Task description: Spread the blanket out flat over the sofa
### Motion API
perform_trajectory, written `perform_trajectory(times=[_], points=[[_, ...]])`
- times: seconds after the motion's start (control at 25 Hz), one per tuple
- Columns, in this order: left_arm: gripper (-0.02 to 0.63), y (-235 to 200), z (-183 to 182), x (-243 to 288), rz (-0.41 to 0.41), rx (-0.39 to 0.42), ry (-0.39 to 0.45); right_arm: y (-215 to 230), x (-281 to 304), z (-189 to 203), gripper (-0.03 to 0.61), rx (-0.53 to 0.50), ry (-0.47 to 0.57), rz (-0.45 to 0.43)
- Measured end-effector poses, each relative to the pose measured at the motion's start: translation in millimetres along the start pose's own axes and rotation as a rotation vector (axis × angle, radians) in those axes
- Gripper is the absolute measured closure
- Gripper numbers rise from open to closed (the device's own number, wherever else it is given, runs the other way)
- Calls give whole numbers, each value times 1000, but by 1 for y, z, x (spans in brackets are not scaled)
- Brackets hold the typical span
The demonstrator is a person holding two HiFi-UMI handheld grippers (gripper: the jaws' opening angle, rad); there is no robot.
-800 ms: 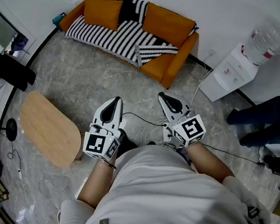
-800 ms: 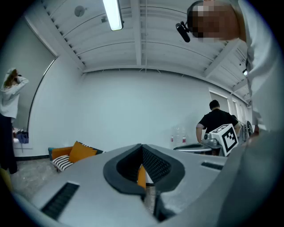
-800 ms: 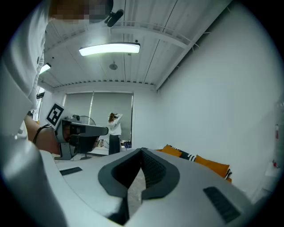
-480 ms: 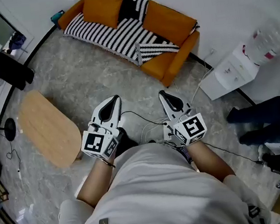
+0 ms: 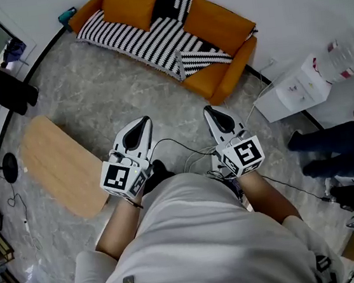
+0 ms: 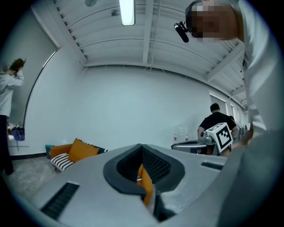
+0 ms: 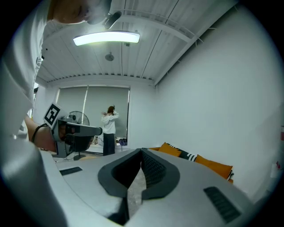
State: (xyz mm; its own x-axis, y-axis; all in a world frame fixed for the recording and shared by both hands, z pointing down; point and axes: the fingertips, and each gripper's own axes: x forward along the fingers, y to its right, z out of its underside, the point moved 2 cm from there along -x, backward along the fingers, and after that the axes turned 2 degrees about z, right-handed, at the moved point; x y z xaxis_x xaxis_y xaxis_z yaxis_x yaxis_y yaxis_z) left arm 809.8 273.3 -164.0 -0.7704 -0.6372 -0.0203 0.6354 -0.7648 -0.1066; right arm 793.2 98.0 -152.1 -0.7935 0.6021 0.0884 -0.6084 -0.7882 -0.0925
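The orange sofa [image 5: 220, 78] stands against the far wall. A black-and-white striped blanket [image 5: 142, 39] lies over its seat, with a folded, bunched part [image 5: 202, 57] near the right armrest. Orange cushions [image 5: 130, 7] rest on the blanket. My left gripper [image 5: 141, 121] and right gripper [image 5: 214, 110] are held side by side in front of my body, well short of the sofa. Both are shut, with nothing between their fingers. In the left gripper view the sofa [image 6: 66, 155] shows far off past the shut left gripper [image 6: 142, 146]; the right gripper [image 7: 142, 151] also faces it.
An oval wooden table [image 5: 55, 165] stands on the left. A white water dispenser [image 5: 295, 85] is by the wall on the right, near a person's legs [image 5: 338, 147]. Cables [image 5: 184, 151] trail over the marble floor. Another person [image 7: 108, 128] stands by the far window.
Both grippers have edged a little up the frame toward the sofa and stay shut. The blanket lies as before.
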Motion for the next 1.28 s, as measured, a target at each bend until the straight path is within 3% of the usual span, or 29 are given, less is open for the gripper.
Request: perform_trajectory(times=[0.32, 0.72, 1.08, 1.28], points=[[604, -72, -9, -10, 43, -1, -40, -8, 65, -16, 554, 8, -19, 70], [604, -121, -9, 16, 73, -28, -58, 3, 117, -8, 552, 33, -40, 75], [604, -174, -2, 91, 68, -38, -98, 66, 180, 16, 552, 92, -62, 65], [604, -206, 2, 163, 88, -31, -135, 122, 224, 32, 552, 121, -90, 65]])
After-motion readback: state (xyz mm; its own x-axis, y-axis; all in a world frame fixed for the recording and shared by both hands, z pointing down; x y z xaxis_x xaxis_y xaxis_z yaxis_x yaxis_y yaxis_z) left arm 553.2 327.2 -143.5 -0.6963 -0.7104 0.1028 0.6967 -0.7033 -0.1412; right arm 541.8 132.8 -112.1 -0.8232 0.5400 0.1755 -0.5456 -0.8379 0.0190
